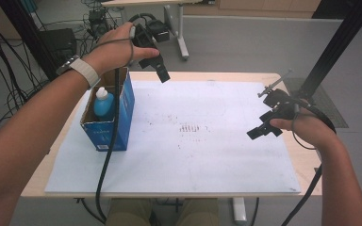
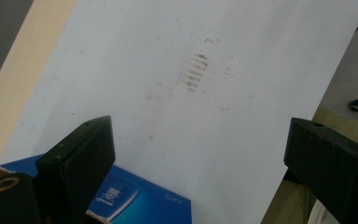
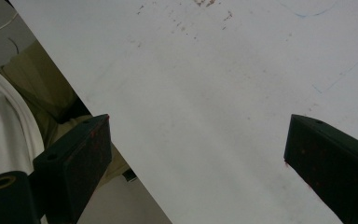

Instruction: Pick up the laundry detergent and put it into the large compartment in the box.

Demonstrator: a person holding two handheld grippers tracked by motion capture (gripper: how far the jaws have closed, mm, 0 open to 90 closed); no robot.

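An open blue cardboard box stands on the left of the white board. Inside it stands a bottle of blue liquid with a white cap. My left gripper is held in the air above the board's far edge, behind the box, and points down. Its own view shows it open with nothing between the jaws, and the blue box below. My right gripper hovers over the board's right side. It is open too, with bare board between its jaws.
Brown smudges mark the middle of the board. The wooden table shows as a margin around it. A black frame post rises at the back right. Cables and equipment lie on the floor behind the left side.
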